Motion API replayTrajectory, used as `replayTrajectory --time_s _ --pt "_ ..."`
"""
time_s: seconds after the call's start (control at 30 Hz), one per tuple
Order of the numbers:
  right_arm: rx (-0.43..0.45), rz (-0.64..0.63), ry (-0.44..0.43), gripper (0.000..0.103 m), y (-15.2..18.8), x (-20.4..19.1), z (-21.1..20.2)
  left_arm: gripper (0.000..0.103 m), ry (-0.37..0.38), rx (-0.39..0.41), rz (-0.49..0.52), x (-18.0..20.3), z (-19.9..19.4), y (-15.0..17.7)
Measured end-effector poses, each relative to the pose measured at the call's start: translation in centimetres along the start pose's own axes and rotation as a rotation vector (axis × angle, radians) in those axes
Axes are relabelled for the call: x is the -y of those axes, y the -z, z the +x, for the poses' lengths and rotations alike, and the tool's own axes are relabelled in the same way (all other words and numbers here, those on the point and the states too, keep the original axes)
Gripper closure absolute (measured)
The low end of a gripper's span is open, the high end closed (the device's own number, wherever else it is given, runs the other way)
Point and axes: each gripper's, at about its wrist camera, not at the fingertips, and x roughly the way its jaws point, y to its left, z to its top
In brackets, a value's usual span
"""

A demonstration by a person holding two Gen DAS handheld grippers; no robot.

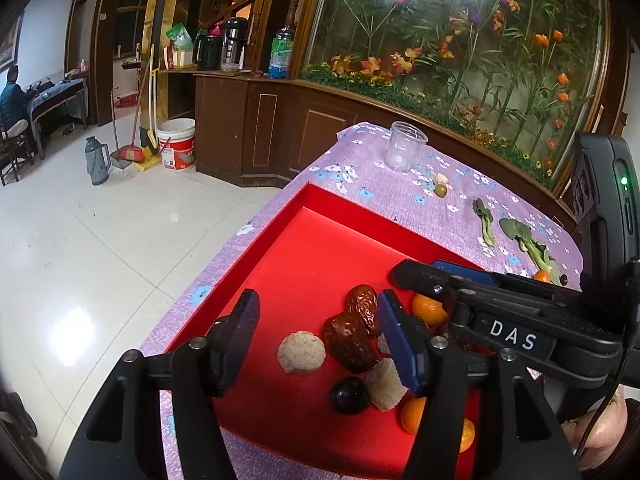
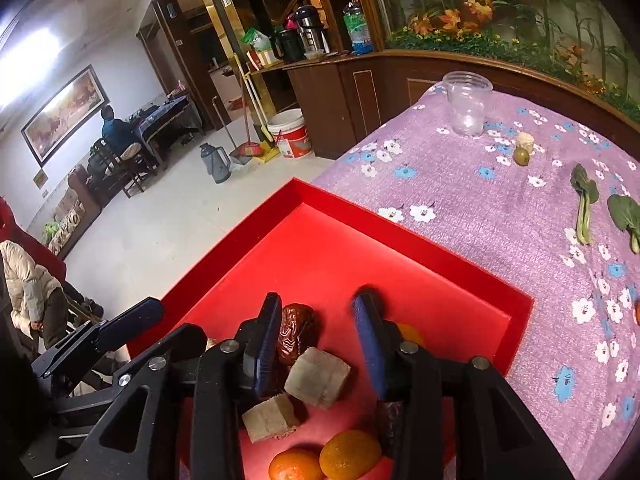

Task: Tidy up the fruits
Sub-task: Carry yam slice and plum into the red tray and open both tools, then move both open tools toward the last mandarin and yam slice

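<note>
A shallow red cardboard tray (image 1: 304,248) lies on the worktop under a purple cloth printed with white and blue flowers (image 2: 472,184). The fruits sit bunched at the tray's lower right in the left wrist view: two wrinkled brown dried dates (image 1: 352,332), a dark round grape (image 1: 349,395), a pale round crumbly cake (image 1: 302,353), a ridged pale chunk (image 1: 385,383) and small orange mandarins (image 1: 429,309).

The left hand-held gripper (image 1: 320,334) stands spread over them, with the pale cake and a date between its fingers, the pads pressing on neither.

In the right wrist view the right hand-held gripper (image 2: 318,338) is also parted, its blue pads (image 2: 265,344) apart; a beige cube-shaped chunk (image 2: 318,378) lies below the gap, ungripped, with a date just beside the left pad.

Toward the upper right, outside the tray, stand a clear plastic cup (image 2: 468,104), a small green olive-like fruit (image 2: 521,156) and two green leafy stalks (image 2: 585,204).
</note>
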Motion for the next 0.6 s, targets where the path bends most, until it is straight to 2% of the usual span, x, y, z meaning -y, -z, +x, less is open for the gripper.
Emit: replayTrajectory --time_s 0.2,0.37,0.6 --pt "0.021 0.001 -0.001 0.059 0.2 -0.5 -1.3 0.042 -0.003 0.019 0.013 0.4 -1.2 -0.1" --pt "0.037 0.011 0.003 0.054 0.5 -0.4 -2.4 0.041 -0.007 0.035 0.03 1.0 -2.3 0.0" --pt "0.067 0.027 0.006 0.051 1.4 0.2 -4.4 0.032 -0.019 0.053 0.066 2.2 -3.7 0.2"
